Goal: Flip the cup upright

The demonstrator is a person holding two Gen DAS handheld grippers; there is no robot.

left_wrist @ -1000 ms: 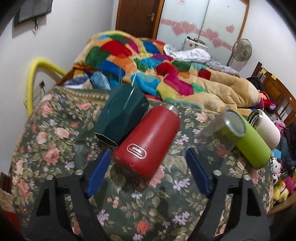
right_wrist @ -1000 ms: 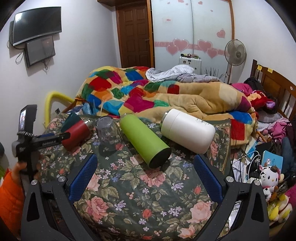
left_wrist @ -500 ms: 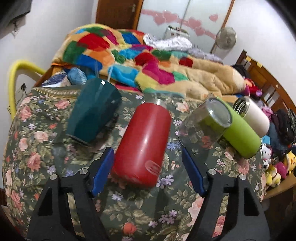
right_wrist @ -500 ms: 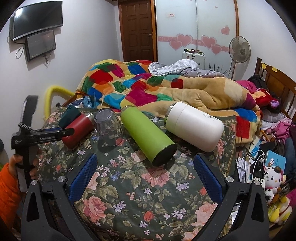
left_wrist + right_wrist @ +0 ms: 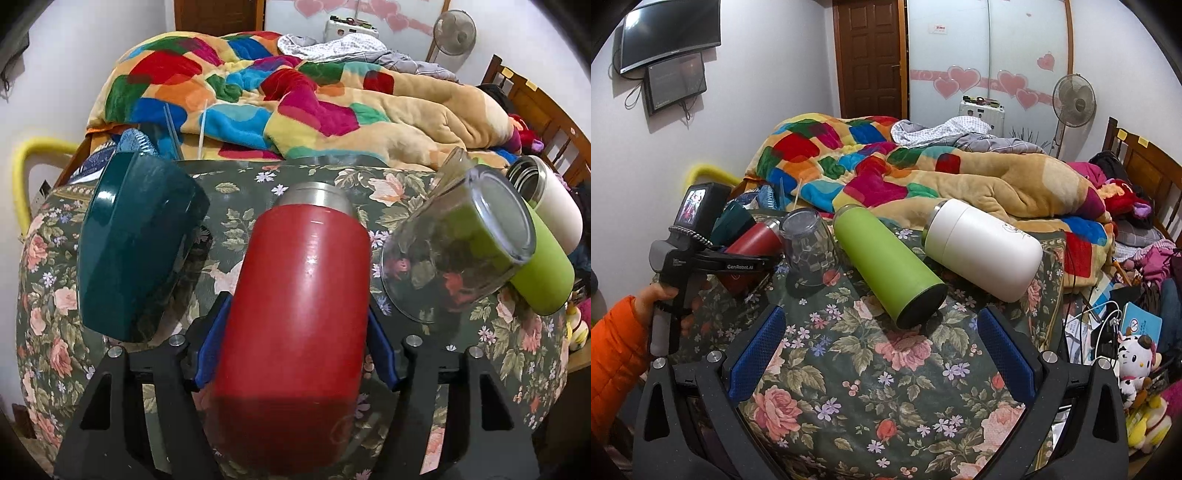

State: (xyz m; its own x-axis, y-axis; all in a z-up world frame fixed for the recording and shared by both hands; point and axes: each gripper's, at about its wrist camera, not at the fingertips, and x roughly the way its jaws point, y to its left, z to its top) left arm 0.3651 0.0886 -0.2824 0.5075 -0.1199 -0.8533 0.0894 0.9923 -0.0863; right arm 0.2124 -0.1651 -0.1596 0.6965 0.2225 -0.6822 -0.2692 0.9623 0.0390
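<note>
A red cup (image 5: pixel 299 306) lies on its side on the floral table (image 5: pixel 517 354), steel rim pointing away. My left gripper (image 5: pixel 295 339) has its blue pads pressed on both sides of the cup's body. In the right wrist view the red cup (image 5: pixel 753 240) shows at the left with the left gripper (image 5: pixel 746 264) around it. My right gripper (image 5: pixel 879 350) is wide open and empty above the table's near middle.
A dark teal cup (image 5: pixel 133 243), a clear glass (image 5: pixel 458 251) standing upside down, a green bottle (image 5: pixel 890 266) and a white bottle (image 5: pixel 982 247) lie on the table. A bed with a patchwork blanket (image 5: pixel 886 170) stands behind.
My left gripper moved forward around the red cup and closed on its sides. The right gripper has hardly moved.
</note>
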